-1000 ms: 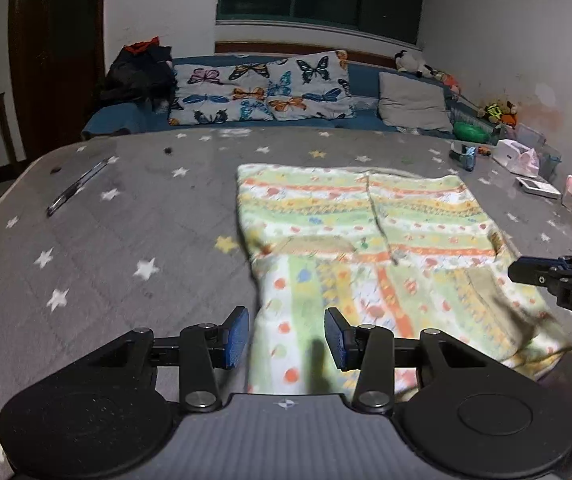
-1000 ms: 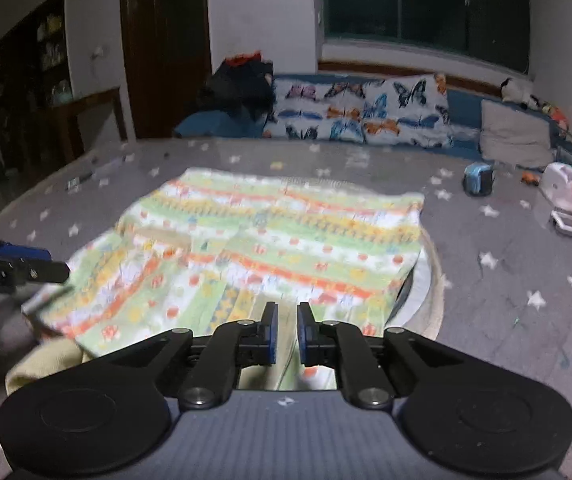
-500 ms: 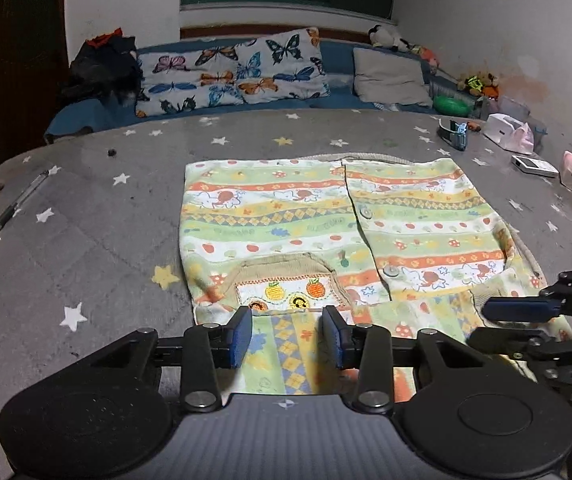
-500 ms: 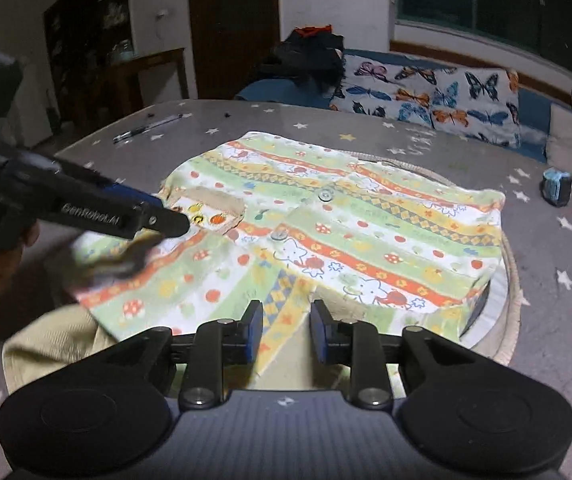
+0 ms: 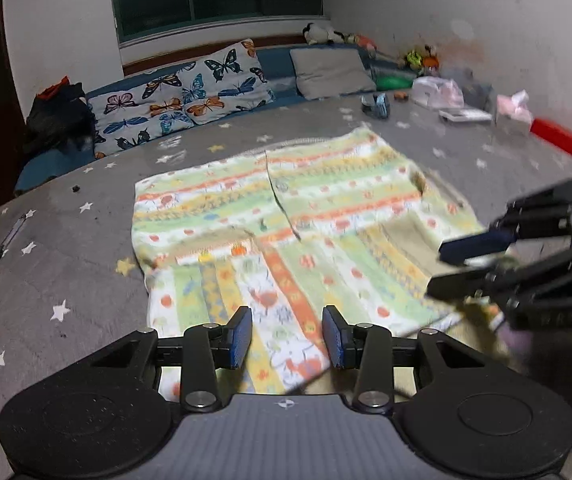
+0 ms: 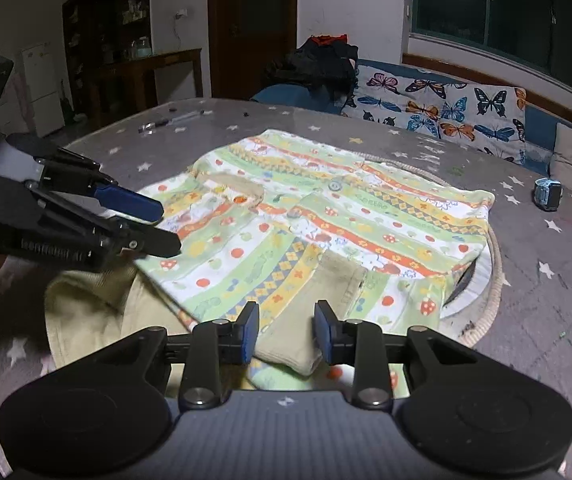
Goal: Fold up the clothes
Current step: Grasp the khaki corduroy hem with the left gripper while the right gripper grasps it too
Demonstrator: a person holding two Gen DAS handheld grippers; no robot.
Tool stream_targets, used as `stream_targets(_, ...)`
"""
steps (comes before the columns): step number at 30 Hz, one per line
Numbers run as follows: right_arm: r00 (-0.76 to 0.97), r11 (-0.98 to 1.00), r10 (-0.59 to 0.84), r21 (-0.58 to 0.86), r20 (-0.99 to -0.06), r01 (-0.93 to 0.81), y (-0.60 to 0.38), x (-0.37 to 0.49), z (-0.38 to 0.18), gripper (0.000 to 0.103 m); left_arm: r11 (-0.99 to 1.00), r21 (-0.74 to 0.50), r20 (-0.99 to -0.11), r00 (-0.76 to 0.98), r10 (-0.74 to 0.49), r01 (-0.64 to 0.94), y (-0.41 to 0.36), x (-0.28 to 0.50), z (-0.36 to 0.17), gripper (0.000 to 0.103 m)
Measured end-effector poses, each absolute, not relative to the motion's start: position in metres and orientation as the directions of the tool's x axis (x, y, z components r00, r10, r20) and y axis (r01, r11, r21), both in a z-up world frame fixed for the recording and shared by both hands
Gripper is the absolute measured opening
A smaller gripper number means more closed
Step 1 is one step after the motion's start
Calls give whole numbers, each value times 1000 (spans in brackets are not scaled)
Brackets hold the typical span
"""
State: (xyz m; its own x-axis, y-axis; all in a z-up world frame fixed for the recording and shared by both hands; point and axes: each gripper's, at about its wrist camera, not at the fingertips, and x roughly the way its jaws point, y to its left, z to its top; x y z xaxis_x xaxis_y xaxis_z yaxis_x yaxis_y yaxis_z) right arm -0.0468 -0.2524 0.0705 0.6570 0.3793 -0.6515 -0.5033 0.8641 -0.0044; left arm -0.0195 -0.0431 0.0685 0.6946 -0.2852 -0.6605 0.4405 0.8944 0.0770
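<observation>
A striped, fruit-patterned child's garment (image 5: 286, 216) lies spread flat on the grey star-print bedspread (image 5: 66, 264), with beige sleeve parts along its near edge. My left gripper (image 5: 287, 338) hovers open over the garment's near hem, its pads clear of the cloth. In the right wrist view my right gripper (image 6: 286, 334) has its jaws opening. A beige cuff (image 6: 297, 344) lies between the pads, which do not press on it. Each gripper shows in the other's view: the right gripper (image 5: 465, 264) at the garment's right corner, the left gripper (image 6: 154, 224) at its left edge.
A pen (image 5: 4, 248) lies on the bedspread at the left. Butterfly pillows (image 5: 190, 96), a grey pillow (image 5: 329, 72) and a dark clothes pile (image 5: 58, 116) line the far side. A blue gadget (image 6: 548, 194), a red box (image 5: 553, 138) and small items sit at the far right.
The right gripper's jaws, nearly shut a second ago, have parted over the beige cuff. Both grippers have shifted and rolled along the garment's near edge, and the left one stays open.
</observation>
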Motion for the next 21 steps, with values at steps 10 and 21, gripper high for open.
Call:
stream_targets(10, 670, 855, 364, -53, -648, -515, -257, -69, 81, 37, 924, 33, -676, 689, -261, 382, -28, -41, 87, 52)
stream_targets(21, 674, 751, 344, -240, -653, -615, -261, -121, 87, 54, 927, -192, -737, 576, -353, 322, -20, -71, 79, 54)
